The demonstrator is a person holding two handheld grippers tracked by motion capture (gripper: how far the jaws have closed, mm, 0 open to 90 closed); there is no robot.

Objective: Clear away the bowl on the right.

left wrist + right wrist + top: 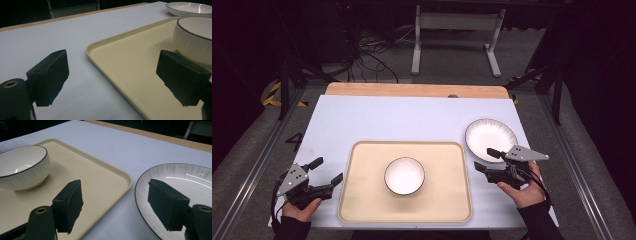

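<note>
White plate [490,138] lies just beyond the open right hand-held gripper [484,160], perhaps touching

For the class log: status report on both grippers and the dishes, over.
Left gripper open, empty, beside the beige plastic tray. Right gripper open at the white dark-rimmed plate. White bowl on tray. Nothing in the way.

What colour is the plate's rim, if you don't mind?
The plate has a thin dark rim, clearest in the right gripper view.
</note>
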